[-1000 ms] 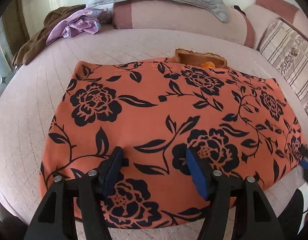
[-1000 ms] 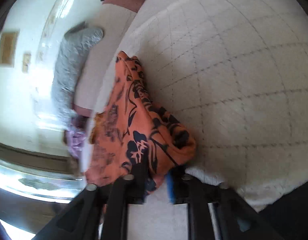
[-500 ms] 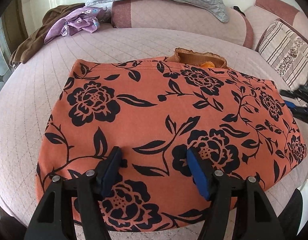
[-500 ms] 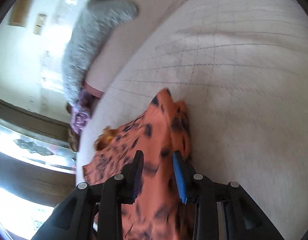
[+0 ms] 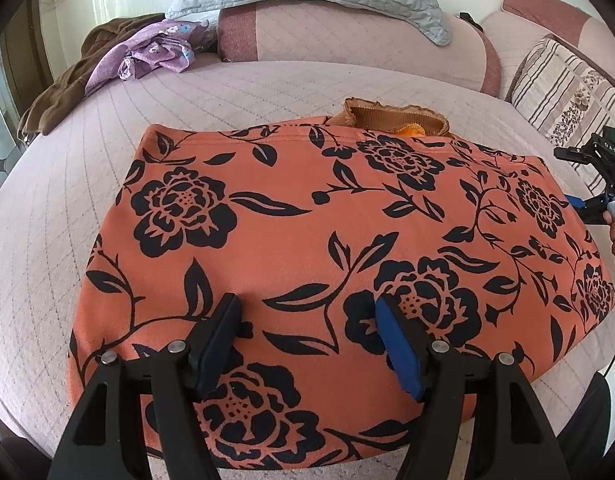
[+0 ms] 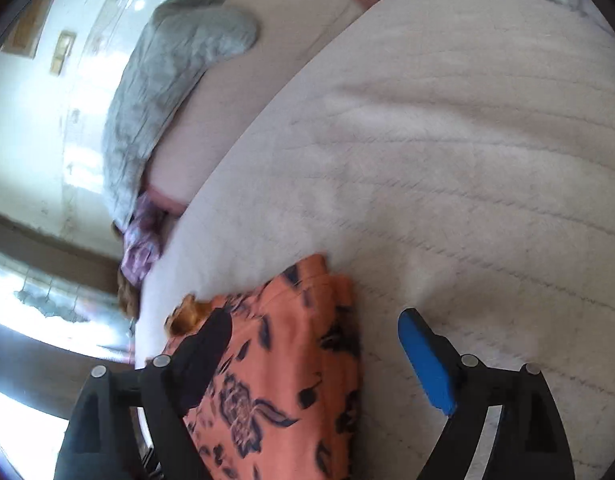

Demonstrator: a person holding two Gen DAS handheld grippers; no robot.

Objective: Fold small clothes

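Hovering both grippers released, you are opening right gripper (image 6: 311, 344) and left gripper (image 5: 307, 332) over limp orange floral garment (image 5: 327, 232); pinch its bed-edge hem.

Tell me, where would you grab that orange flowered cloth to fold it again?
Probably by its corners. The orange flowered cloth lies flat on the bed, so its middle gives nothing to pinch. Its near edge and right-hand edge are free, so the fingers could slide in low from the near side and close over a corner's layered edge. The right gripper is opening, with cloth between its fingers.
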